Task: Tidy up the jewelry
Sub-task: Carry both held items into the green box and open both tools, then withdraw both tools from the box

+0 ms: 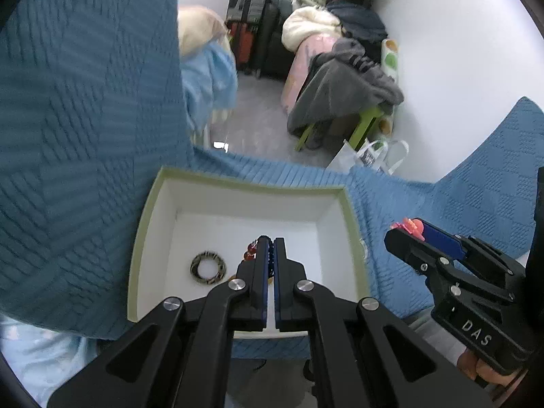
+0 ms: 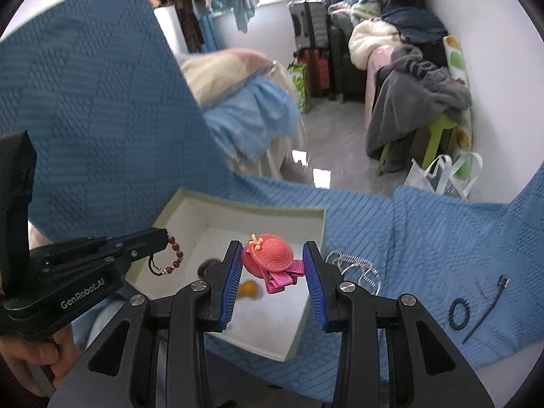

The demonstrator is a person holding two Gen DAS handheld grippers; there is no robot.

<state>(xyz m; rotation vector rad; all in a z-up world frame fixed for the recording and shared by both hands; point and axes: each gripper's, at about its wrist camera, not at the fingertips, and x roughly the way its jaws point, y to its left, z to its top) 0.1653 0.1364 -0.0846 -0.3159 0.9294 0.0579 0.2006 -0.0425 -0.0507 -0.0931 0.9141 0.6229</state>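
Observation:
An open white box with a pale green rim [image 1: 238, 183] [image 2: 238, 204] sits on a blue quilted blanket. A tortoiseshell ring [image 1: 208, 268] lies on its floor, and the right wrist view shows an amber piece [image 2: 250, 289] in there too. My left gripper [image 1: 271, 242] [image 2: 165, 238] hangs over the box, shut on a red-brown bead bracelet [image 1: 251, 250] [image 2: 175, 255] that dangles from its tips. My right gripper [image 2: 272, 261] [image 1: 404, 229] is shut on a pink hat-shaped hair clip [image 2: 268, 255] [image 1: 409, 227], above the box's right side.
On the blanket [image 2: 425, 238] right of the box lie a silver chain piece [image 2: 353, 268], a black hair tie [image 2: 459, 314] and a thin black strap [image 2: 486, 309]. Beyond the blanket's edge stand white bags [image 2: 438, 176] and a green stool [image 2: 438, 129] heaped with clothes.

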